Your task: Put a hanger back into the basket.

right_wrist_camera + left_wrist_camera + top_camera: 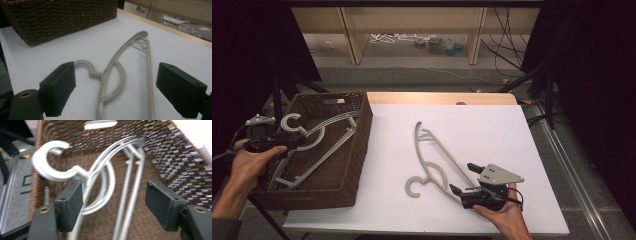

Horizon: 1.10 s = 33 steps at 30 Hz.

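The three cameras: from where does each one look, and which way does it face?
High view: above the person's side, facing forward and down on the white table; both hands and forearms show.
Left gripper view: on the left gripper, facing into the basket at a hanger; open black jaws show.
Right gripper view: on the right gripper, facing the table's hanger; open jaws show.
Shared: the basket.

The left hand [249, 162] holds the left gripper [299, 141] level, pointing to the right, with its jaws wide apart. The right hand [504, 212] holds the right gripper [462, 179] low, pointing to the left, its jaws also spread wide.
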Motion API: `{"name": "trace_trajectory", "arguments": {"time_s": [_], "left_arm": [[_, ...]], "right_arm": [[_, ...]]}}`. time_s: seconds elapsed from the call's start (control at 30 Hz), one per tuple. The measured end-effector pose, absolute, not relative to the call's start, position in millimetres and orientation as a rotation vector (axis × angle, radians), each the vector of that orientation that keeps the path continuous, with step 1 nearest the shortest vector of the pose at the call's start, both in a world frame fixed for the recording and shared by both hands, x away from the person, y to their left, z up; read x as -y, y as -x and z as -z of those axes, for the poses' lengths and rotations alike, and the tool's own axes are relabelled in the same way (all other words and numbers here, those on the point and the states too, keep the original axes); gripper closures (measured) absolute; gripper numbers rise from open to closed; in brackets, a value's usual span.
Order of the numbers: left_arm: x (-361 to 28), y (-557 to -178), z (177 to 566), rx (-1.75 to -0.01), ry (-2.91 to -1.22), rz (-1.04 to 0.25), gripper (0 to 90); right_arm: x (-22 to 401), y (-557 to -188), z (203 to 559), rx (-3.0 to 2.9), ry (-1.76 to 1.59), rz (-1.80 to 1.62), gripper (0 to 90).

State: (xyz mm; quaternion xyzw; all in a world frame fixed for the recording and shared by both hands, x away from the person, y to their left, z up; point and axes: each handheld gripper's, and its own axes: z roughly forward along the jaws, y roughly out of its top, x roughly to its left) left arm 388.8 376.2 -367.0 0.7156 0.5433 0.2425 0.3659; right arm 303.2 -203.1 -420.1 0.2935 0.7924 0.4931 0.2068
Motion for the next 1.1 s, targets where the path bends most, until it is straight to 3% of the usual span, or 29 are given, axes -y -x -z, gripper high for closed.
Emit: {"name": "trace_trajectory", "arguments": {"time_s": [0.23, 0.5, 0.83, 1.1], "left_arm": [[-335.2, -358.3, 353.6, -1.238, -1.656, -0.626, 24.2], [-284.2, -333.2, 347.5, -1.080, -1.565, -0.568, 21.7], [-234.7, -319.3, 353.0, -0.928, -1.550, -0.526, 21.2], [-218.9, -318.7, 369.9, -0.879, -1.547, -0.524, 20.8]], "right_arm": [[202.5, -302.2, 419.5, -2.194, -0.824, -1.378, 16.9], [201.8, -301.7, 420.0, -2.195, -0.811, -1.379, 16.8], [201.9, -301.2, 420.3, -2.200, -0.830, -1.386, 16.8], [205.1, -304.3, 422.1, -2.170, -0.818, -1.409, 16.8]]}}
